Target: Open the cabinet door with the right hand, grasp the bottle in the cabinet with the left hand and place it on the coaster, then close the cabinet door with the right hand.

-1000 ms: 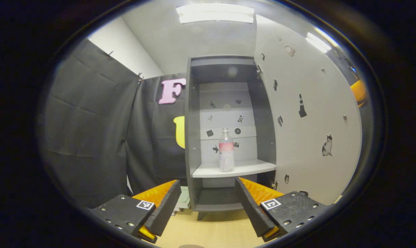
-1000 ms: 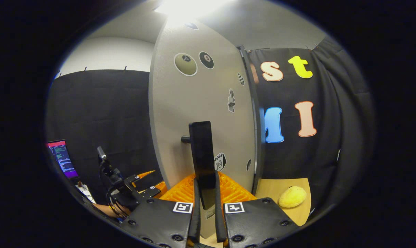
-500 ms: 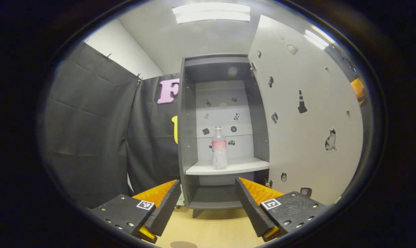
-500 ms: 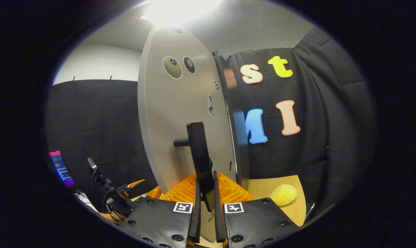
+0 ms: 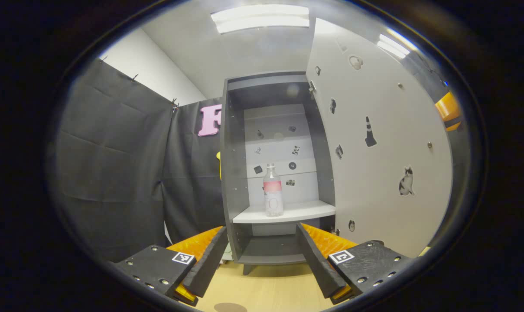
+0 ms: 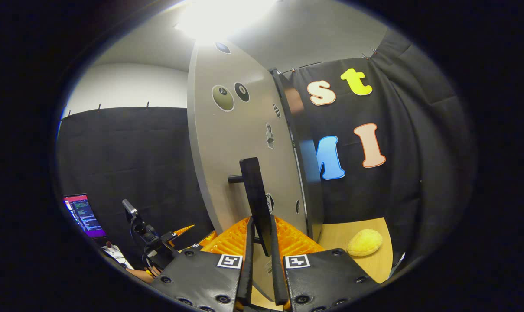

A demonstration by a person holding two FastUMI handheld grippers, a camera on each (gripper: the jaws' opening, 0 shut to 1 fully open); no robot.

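- The left gripper (image 5: pixel 259 255) hangs in front of the cabinet (image 5: pixel 233 173) with its fingers spread wide and nothing between them, low against the cabinet's open front.
- In the right gripper view, the right gripper (image 6: pixel 260 260) has its fingers drawn narrow on the handle (image 6: pixel 255 195) of the cabinet door (image 6: pixel 244 147); both seem to press the dark bar, so I judge it held.
- The door stands swung well out from the cabinet, its inner face (image 5: pixel 383 147) to the right of the opening in the left gripper view.
- Beyond the left fingers, the bottle (image 5: pixel 273 190) stands upright on the cabinet's middle shelf (image 5: pixel 283 213), near the shelf's centre, apart from both side walls.
- The relation that matters: the bottle lies straight ahead of and above the left fingers, its long axis vertical, well apart from them; the left gripper is the nearer one.
- A level approach into the cabinet, fingers either side of the bottle's body, looks called for.
- A dark round patch (image 5: pixel 226 307) on the table below the cabinet may be the coaster; I cannot tell.
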